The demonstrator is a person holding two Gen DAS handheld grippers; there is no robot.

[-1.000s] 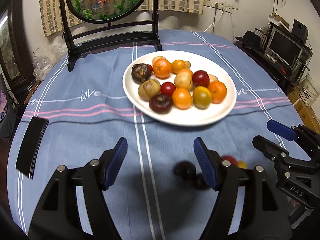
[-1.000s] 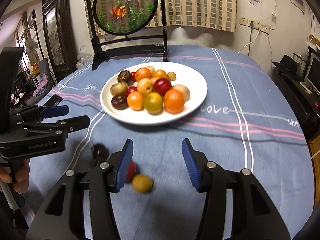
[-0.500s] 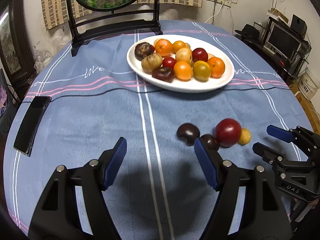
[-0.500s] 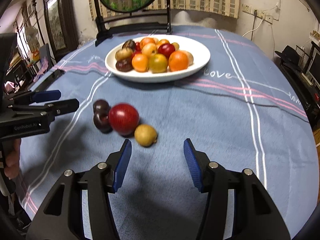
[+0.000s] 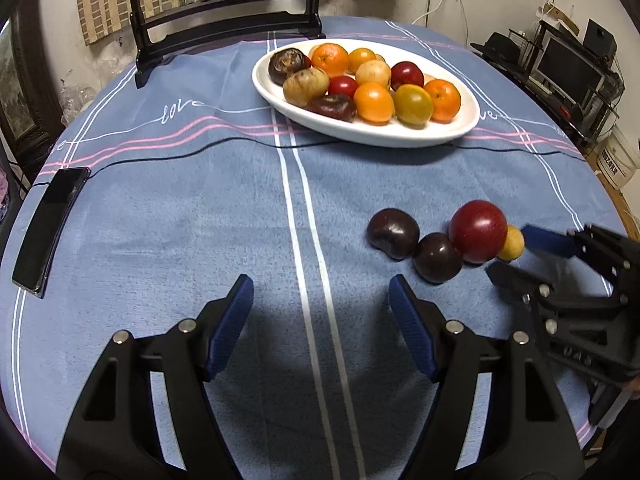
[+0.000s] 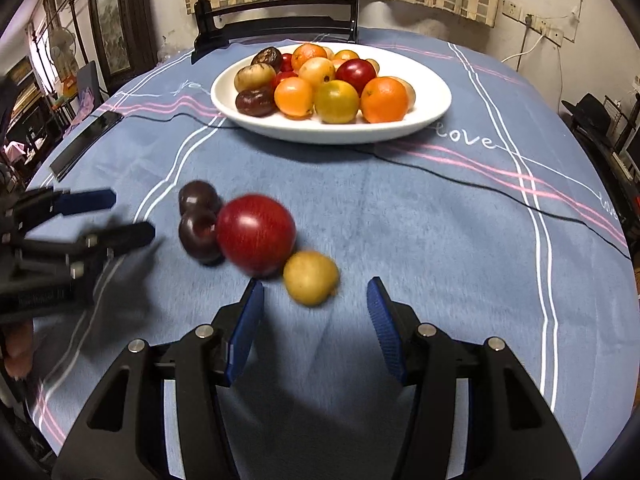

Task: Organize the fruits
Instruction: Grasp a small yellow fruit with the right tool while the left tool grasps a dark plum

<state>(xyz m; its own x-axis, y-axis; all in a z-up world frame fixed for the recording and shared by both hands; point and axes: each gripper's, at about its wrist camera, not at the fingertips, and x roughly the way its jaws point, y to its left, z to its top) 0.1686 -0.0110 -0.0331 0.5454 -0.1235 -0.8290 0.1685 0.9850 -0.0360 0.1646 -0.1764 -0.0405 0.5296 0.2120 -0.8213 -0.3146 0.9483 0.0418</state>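
Note:
A white plate (image 5: pixel 460 132) (image 6: pixel 432 96) piled with several fruits sits at the far middle of the blue tablecloth. Loose on the cloth lie a red fruit (image 5: pixel 478 231) (image 6: pixel 256 234), two dark purple fruits (image 5: pixel 393 233) (image 5: pixel 437 257) (image 6: pixel 199 197) (image 6: pixel 198 233) and a small yellow fruit (image 5: pixel 512 243) (image 6: pixel 311 277). My left gripper (image 5: pixel 322 322) is open and empty, left of and nearer than the dark fruits. My right gripper (image 6: pixel 316 326) is open and empty, just short of the yellow fruit; it also shows in the left wrist view (image 5: pixel 520 254).
A black phone (image 5: pixel 50 226) (image 6: pixel 86 140) lies near the left table edge. A black stand with a round fish picture (image 5: pixel 224 28) stands behind the plate. A thin dark cable (image 6: pixel 500 196) crosses the cloth. Shelves and a monitor (image 5: pixel 568 68) stand beyond the right edge.
Both grippers have pulled back and lowered toward the table. The loose fruits, earlier partly hidden behind the fingers, now lie in plain view ahead; the plate looks farther away.

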